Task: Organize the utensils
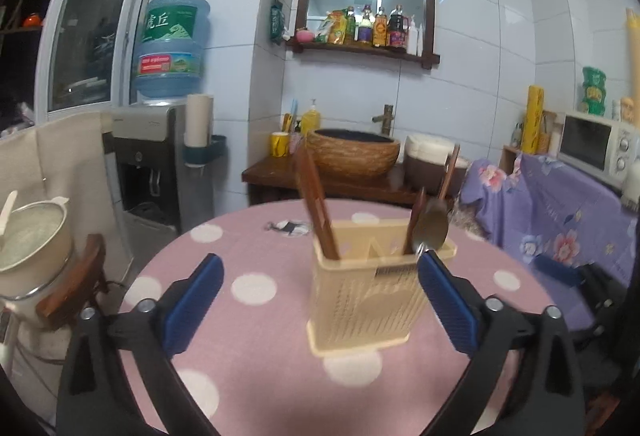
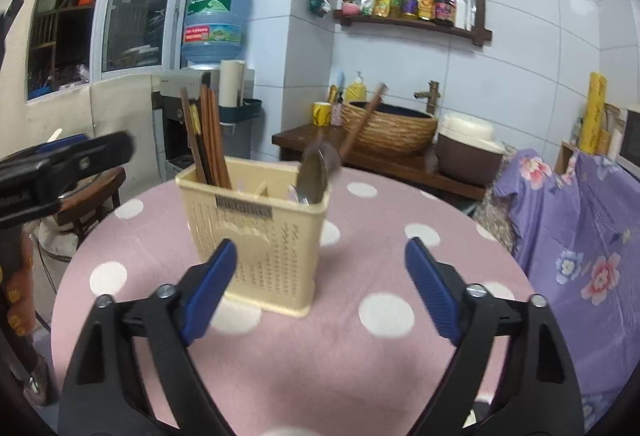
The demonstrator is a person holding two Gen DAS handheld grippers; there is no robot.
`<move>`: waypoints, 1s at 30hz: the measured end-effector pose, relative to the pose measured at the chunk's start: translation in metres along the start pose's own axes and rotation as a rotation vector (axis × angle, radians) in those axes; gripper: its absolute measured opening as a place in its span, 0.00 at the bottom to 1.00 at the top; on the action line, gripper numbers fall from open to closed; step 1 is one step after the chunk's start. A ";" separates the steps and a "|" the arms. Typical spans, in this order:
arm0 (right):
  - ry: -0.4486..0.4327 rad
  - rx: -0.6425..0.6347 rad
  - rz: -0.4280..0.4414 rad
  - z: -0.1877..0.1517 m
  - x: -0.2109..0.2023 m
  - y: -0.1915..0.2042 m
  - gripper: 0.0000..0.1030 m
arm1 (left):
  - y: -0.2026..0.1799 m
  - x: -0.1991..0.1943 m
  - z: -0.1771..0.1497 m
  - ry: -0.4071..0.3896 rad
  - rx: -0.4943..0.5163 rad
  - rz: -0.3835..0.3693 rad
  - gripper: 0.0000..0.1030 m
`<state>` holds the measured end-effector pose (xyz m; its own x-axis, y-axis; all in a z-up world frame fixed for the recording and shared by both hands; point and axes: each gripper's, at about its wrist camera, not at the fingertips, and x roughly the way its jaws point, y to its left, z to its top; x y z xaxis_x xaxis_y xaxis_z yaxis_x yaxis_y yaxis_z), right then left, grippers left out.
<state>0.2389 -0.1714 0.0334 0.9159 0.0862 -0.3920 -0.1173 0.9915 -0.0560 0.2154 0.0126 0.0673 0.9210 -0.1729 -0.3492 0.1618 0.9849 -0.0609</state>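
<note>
Both pairs of fingers stand wide apart with nothing between the blue ribbed pads: the left gripper frames the holder, the right gripper sits just to its right. Everything seems already stowed, so I judge the sorting nearly finished; the next move likely calls only for backing off without knocking the holder.

Largest is the round table, draped in soft pink cloth with white dots. Centred on it stands the utensil holder, a cream plastic box with perforated walls and a divider. Dark wooden chopsticks lean in its left compartment; a shiny metal spoon and a wooden-handled utensil occupy the right.
</note>
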 end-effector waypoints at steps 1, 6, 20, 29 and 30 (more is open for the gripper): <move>0.003 0.013 -0.011 -0.009 -0.006 -0.002 0.90 | 0.001 -0.003 -0.011 0.012 0.003 0.009 0.95; 0.038 0.099 -0.010 -0.067 -0.031 -0.007 0.94 | 0.004 -0.016 -0.065 0.058 -0.067 0.025 0.95; -0.095 0.143 0.022 -0.131 -0.139 0.032 0.94 | -0.008 -0.119 -0.133 -0.016 -0.094 0.061 0.95; -0.162 0.149 0.031 -0.133 -0.191 0.039 0.94 | -0.011 -0.160 -0.144 -0.109 -0.064 0.064 0.95; -0.168 0.151 0.027 -0.133 -0.193 0.039 0.94 | -0.012 -0.161 -0.145 -0.105 -0.062 0.063 0.95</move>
<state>0.0065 -0.1627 -0.0149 0.9657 0.1151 -0.2326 -0.0952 0.9909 0.0950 0.0139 0.0287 -0.0116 0.9611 -0.1069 -0.2545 0.0835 0.9914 -0.1011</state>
